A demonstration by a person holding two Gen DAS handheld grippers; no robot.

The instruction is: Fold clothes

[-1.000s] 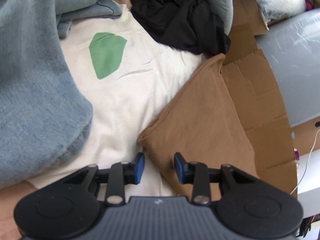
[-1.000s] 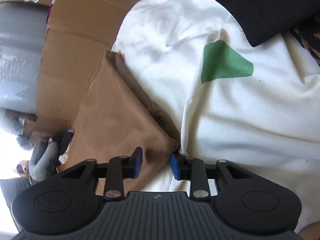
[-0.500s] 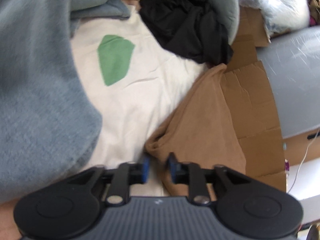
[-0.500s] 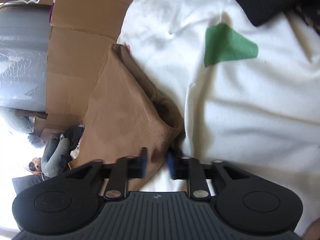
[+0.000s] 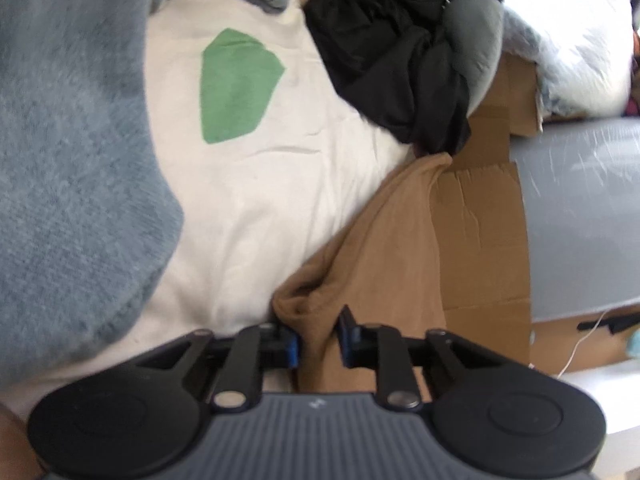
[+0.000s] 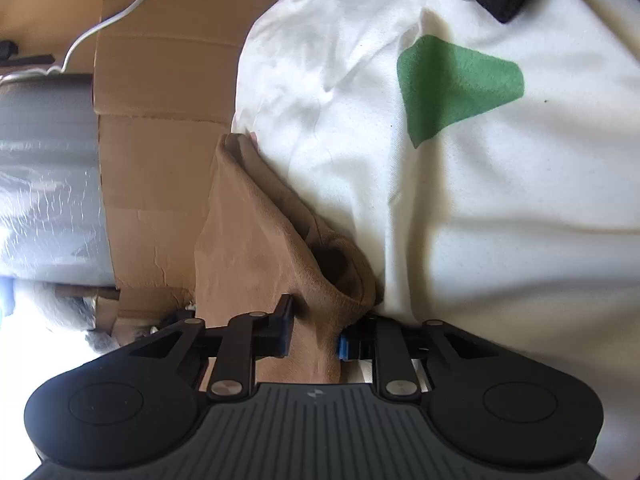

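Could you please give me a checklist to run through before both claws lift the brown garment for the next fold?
1. Left claw has brown garment between its fingers: ok.
2. Right claw has the brown garment between its fingers: ok.
3. Grips firm enough to lift: cannot tell.
4. Garment lying flat: not ok, bunched at both grips.
5. White sheet not pinched along with it: cannot tell.
6. Black clothes apart from the garment's far corner: not ok, they meet.
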